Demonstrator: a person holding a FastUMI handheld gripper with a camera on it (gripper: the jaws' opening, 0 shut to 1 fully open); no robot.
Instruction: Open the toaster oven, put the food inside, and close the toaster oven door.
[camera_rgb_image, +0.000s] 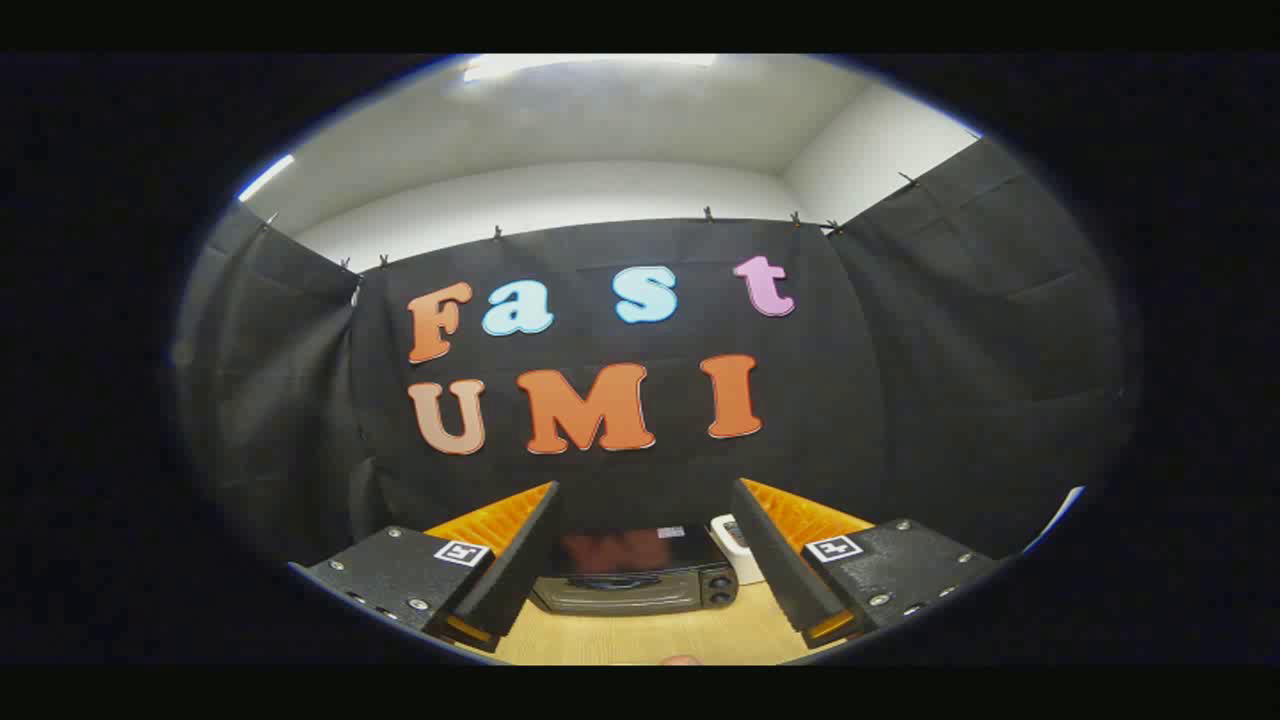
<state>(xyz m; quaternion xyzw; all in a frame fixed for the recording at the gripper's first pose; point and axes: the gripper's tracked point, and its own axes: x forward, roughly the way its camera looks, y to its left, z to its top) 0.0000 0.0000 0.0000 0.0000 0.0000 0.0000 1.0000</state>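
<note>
A dark toaster oven (634, 572) stands on the wooden table (640, 635) well beyond my fingers, seen in the gap between them. Its glass door is shut and two knobs sit on its right side. My gripper (645, 500) is open, held high above the table with nothing between its fingers. A small rounded bit of something (683, 660) shows at the table's near edge, too little to tell what it is.
A white box-like object (738, 548) stands right of the oven, partly hidden behind my right finger. Black cloth walls close in the booth behind and on both sides, under a white ceiling.
</note>
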